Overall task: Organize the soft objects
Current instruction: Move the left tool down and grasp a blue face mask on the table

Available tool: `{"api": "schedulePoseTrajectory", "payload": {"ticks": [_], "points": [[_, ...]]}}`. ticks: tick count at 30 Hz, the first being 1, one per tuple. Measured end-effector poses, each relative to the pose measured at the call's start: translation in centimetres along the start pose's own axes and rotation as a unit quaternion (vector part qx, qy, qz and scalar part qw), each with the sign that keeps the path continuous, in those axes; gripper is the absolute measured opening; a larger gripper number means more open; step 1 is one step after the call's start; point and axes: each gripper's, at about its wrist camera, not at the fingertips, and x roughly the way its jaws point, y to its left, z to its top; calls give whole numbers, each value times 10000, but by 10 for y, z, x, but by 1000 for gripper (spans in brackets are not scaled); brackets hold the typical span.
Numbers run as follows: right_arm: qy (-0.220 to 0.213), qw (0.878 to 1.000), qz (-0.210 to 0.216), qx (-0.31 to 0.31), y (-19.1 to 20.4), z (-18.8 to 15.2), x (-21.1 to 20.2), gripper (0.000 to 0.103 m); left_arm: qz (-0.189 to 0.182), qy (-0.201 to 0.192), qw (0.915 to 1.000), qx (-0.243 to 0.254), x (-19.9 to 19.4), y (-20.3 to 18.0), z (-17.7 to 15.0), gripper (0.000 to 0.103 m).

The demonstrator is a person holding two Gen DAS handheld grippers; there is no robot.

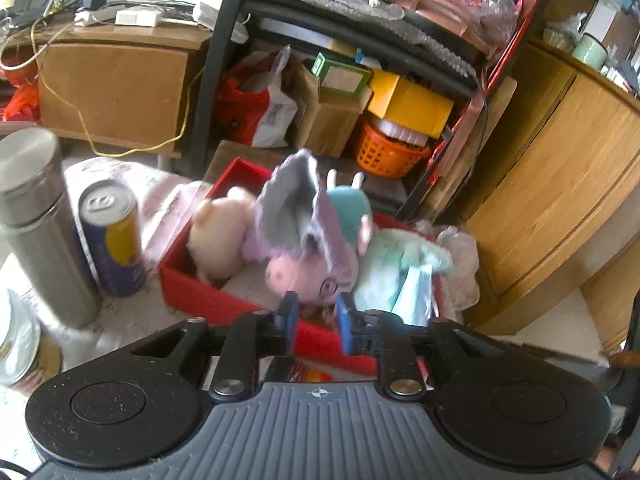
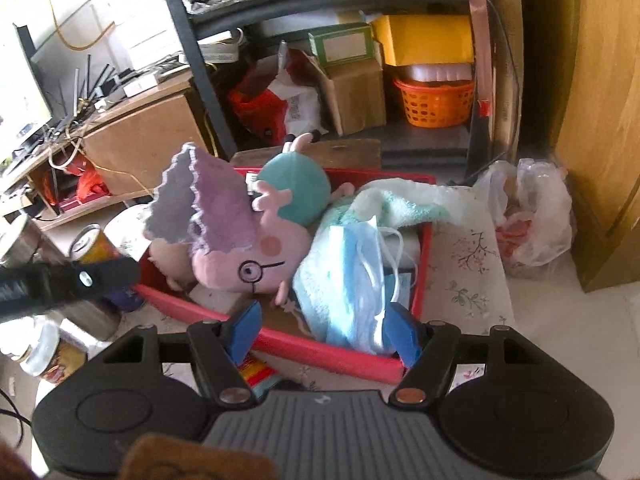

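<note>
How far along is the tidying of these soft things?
Mostly done, it seems: the pig, a beige toy, the towel and the mask already lie in the red box. Both tongs, left and right, stand open and empty above it. A purple cloth still sticks up untucked.

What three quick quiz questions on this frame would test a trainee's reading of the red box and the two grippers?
1. True or false: the pink pig plush lies inside the red box.
2. Which item lies on the pale green towel: A) a drink can, B) a blue face mask, C) an orange basket?
3. Fill in: neither the left gripper nor the right gripper is ____ anything.

Key: 1 true. 2 B. 3 holding; both sets of jaws stand apart with nothing pinched.
</note>
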Motion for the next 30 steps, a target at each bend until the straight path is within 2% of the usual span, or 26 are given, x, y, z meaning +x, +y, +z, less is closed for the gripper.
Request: {"api": "schedulePoseTrajectory", "payload": {"ticks": [2, 15, 17, 19, 22, 28, 30], "points": [[14, 10000, 29, -68, 2, -4, -3, 40, 60, 23, 10000, 47, -7, 1, -10, 36], [407, 9982, 273, -343, 18, -36, -6, 40, 162, 768, 9965, 284, -20, 8, -79, 51], [451, 9979, 291, -368, 19, -37, -5, 40, 139, 933, 9948, 382, -18, 7, -89, 58], [479, 9976, 292, -402, 19, -39, -5, 40, 78, 1119, 9925, 481, -13, 4, -98, 61], [529, 9974, 286, -409, 19, -41, -4, 41, 126, 1274, 9880, 859, -1, -2, -109, 71], [648, 9967, 372, -309, 13, -43, 0, 41, 256, 1683, 9721, 1611, 29, -9, -124, 78], [684, 9966, 381, -255, 10, -43, 2, 41, 174, 1876, 9647, 1841, 36, -13, -128, 82]]}}
